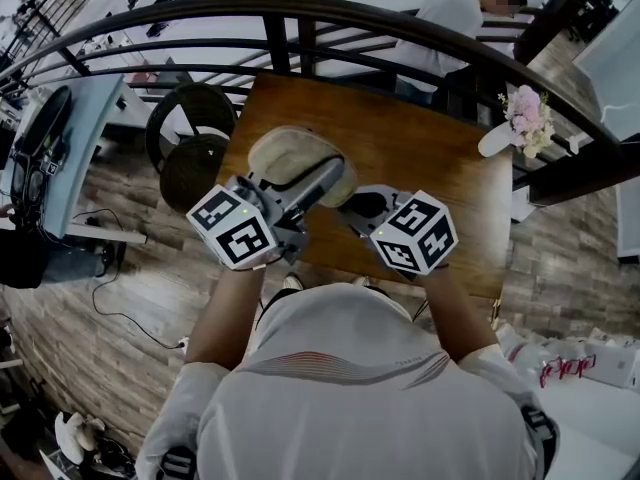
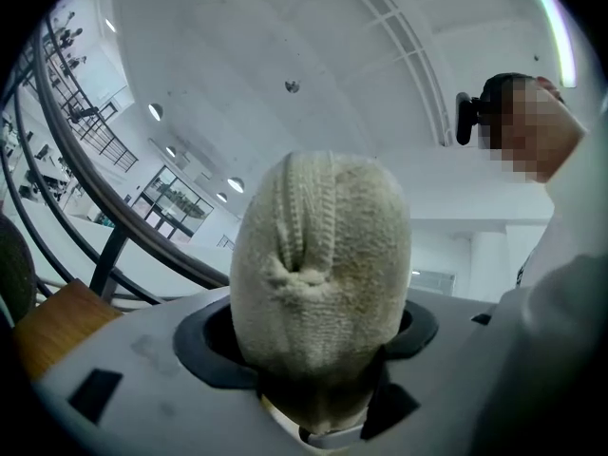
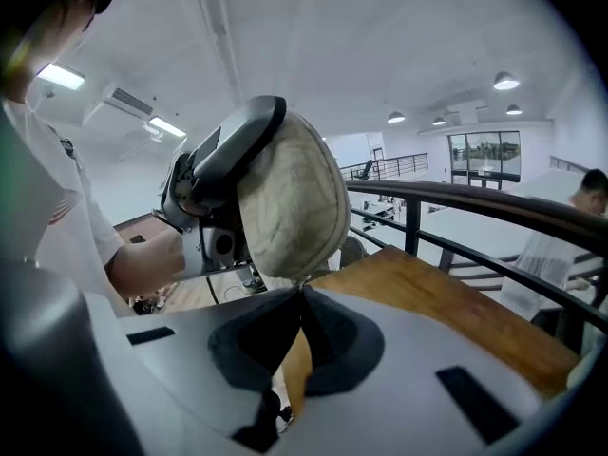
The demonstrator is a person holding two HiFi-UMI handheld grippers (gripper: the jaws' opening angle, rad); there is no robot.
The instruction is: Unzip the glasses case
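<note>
A beige fabric glasses case point(image 1: 288, 156) is held up over the wooden table point(image 1: 450, 168). My left gripper point(image 1: 332, 180) is shut on it; in the left gripper view the case point(image 2: 321, 274) fills the gap between the jaws and its zip seam faces the camera. My right gripper point(image 1: 356, 208) sits just right of the case's near end. In the right gripper view its jaws point(image 3: 301, 294) are closed together right under the case point(image 3: 290, 202), pinching the small metal zipper pull point(image 3: 303, 282) at the case's lower edge.
A dark curved railing point(image 1: 300, 13) runs behind the table. A white vase with pink flowers point(image 1: 522, 120) stands at the table's far right corner. Two round dark stools point(image 1: 190, 133) stand to the left. A person point(image 1: 450, 18) sits beyond the railing.
</note>
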